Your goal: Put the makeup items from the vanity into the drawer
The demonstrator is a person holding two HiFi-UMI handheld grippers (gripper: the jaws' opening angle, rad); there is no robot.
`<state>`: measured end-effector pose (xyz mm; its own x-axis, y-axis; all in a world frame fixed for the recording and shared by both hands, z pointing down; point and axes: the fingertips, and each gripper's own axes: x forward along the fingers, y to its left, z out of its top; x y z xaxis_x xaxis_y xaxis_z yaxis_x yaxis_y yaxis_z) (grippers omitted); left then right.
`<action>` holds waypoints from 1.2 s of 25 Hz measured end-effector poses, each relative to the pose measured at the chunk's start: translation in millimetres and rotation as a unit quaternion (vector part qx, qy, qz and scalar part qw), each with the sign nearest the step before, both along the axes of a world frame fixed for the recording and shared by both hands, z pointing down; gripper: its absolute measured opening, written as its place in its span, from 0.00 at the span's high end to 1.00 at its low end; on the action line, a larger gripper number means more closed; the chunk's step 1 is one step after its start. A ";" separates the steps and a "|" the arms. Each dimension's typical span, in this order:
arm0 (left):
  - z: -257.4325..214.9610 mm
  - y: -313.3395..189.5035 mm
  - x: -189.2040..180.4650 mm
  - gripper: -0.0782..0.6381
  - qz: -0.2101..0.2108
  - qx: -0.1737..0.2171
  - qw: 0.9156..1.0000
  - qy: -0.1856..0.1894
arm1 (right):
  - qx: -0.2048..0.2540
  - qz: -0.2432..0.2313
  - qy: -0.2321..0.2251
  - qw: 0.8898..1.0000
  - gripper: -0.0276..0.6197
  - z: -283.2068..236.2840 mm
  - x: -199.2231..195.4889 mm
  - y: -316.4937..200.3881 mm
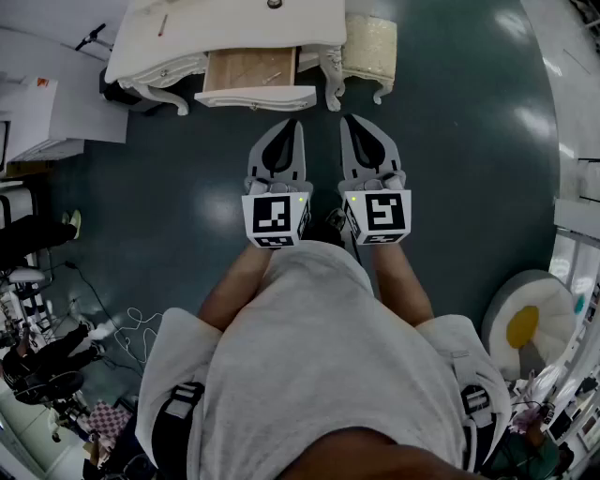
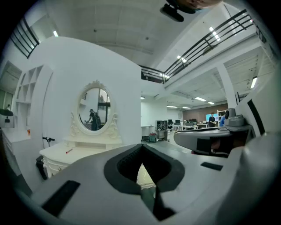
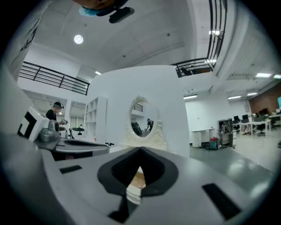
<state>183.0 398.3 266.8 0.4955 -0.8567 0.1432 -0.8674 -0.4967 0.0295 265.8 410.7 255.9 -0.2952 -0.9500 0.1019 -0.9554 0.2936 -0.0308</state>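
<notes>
The left tool [image 1: 291, 131] and right tool [image 1: 352, 129] are shut tight, holding nothing. The thin red makeup stick [image 1: 162, 23] lies on the white carved worktop [image 1: 309, 28], top left of the frame, above the open wooden drawer [image 1: 246, 67]. A shut tool might knock it off.

Floor: the dark floor [image 1: 187, 178] lies bare from the person up to the vanity [image 1: 225, 23].
Drawer: the drawer [image 1: 255, 97] is pulled out of the vanity's front edge and open from above. A thin stick [image 1: 272, 77] lies right of its middle, and the rest of its wooden bottom is bare.
Vanity top: mostly bare, with a slim red item [image 1: 163, 25] towards the left.
Back edge: an oval mirror [image 2: 94, 110] stands there against a white wall.
Right corner: a stool [image 1: 370, 47] stands just beside the vanity's leg.
</notes>
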 end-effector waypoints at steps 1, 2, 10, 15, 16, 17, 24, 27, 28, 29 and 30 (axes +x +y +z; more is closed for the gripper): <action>1.8 -1.6 -3.4 0.88 -0.002 -0.001 1.000 0.000 | -0.001 -0.001 0.001 1.000 0.93 1.8 -2.9 -1.8; 3.5 -3.2 -6.8 0.88 -0.005 -0.001 1.000 0.000 | -0.003 -0.003 0.001 1.000 0.93 3.5 -5.8 -3.5; 7.0 -19.7 -44.0 0.88 -0.029 -0.008 1.000 0.005 | -0.009 -0.027 -0.007 1.000 0.93 7.3 -42.0 -25.2; 8.9 -36.6 -74.5 0.88 -0.051 -0.009 0.999 0.012 | -0.009 -0.058 0.004 0.998 0.93 8.2 -79.0 -44.7; 9.6 -40.2 -80.7 0.88 -0.055 -0.009 0.998 0.013 | -0.009 -0.065 0.007 0.998 0.93 8.5 -86.8 -48.6; 10.1 -44.3 -86.7 0.88 -0.060 -0.009 0.998 0.013 | -0.009 -0.072 0.010 0.997 0.93 8.7 -94.4 -52.9; 18.9 -77.4 -128.5 0.88 -0.082 -0.027 0.996 0.031 | -0.023 -0.103 0.034 0.994 0.93 13.1 -138.5 -89.7; 22.4 -94.8 -143.8 0.88 -0.084 -0.037 0.995 0.045 | -0.029 -0.107 0.051 0.993 0.93 13.9 -151.8 -106.4; 21.8 -100.4 -147.9 0.88 -0.084 -0.036 0.995 0.048 | -0.032 -0.107 0.056 0.992 0.93 13.4 -154.6 -112.0; 20.3 -106.1 -151.3 0.88 -0.083 -0.035 0.995 0.052 | -0.034 -0.105 0.061 0.992 0.93 12.4 -156.9 -117.7; 18.5 -111.7 -154.1 0.88 -0.080 -0.032 0.995 0.054 | -0.035 -0.103 0.066 0.992 0.93 11.1 -159.0 -123.3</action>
